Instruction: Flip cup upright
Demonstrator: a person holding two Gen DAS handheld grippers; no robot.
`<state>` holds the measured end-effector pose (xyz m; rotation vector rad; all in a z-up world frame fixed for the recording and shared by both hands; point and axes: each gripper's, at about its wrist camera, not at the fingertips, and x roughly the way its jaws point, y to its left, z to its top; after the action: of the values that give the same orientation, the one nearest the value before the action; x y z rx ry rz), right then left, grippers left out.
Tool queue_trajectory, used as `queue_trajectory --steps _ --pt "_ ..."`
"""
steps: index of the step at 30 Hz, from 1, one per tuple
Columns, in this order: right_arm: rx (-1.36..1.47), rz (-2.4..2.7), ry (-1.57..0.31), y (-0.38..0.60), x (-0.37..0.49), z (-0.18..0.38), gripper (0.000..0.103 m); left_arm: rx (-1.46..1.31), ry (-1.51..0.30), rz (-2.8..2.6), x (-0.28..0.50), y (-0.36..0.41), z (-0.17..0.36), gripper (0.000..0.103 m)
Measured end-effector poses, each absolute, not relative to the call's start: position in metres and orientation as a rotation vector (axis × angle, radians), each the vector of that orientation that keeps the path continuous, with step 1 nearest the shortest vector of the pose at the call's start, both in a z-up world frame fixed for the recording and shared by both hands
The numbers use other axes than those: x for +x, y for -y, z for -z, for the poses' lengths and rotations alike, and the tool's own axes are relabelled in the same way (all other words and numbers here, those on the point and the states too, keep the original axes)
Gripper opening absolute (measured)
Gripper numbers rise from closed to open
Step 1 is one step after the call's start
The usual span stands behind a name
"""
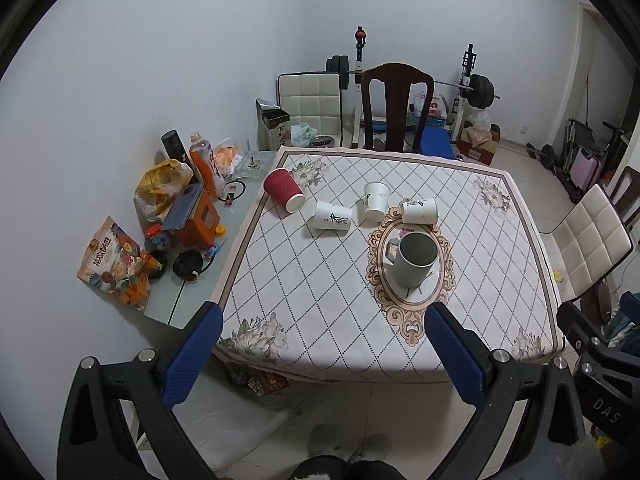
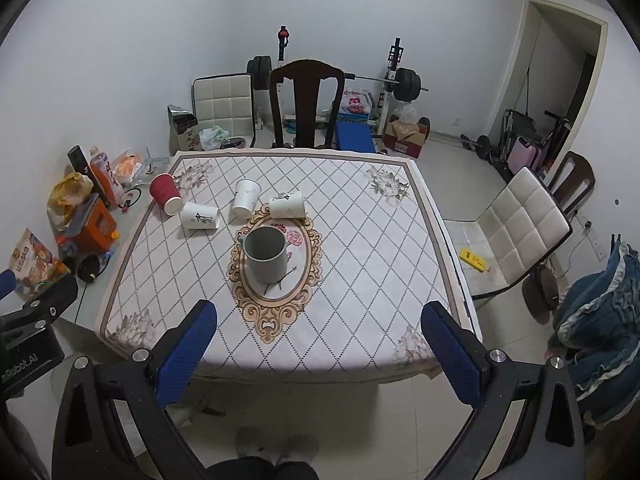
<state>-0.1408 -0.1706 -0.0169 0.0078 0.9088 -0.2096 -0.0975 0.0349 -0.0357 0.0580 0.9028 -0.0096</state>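
- White-walled room; square table (image 1: 500, 264) under a diamond-patterned cloth, dark wooden chair (image 1: 397, 100) at its far edge, barbell rack (image 2: 394, 80) behind.
- Grey mug (image 1: 412, 259) stands upright on the oval medallion near the tabletop's middle, mouth up.
- Red paper cup (image 1: 285, 191) lies on its side near the far left corner.
- Three white paper cups on their sides in a row from there toward the mug: first (image 1: 332, 220), second (image 1: 375, 201), third (image 1: 419, 211) at the medallion's far rim.
- Left gripper (image 1: 324, 340) hangs off the near edge, jaws spread wide, empty.
- Right gripper (image 2: 319, 338) likewise off the near edge, jaws apart, nothing between them.
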Motion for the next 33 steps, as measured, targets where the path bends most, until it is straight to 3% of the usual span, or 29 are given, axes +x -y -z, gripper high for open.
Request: queue_trajectory --steps 33 --pt "0.025 0.241 -0.894 0.169 -0.135 0.009 0.103 0.068 -0.895 0.057 -0.095 -0.035 0.036 0.103"
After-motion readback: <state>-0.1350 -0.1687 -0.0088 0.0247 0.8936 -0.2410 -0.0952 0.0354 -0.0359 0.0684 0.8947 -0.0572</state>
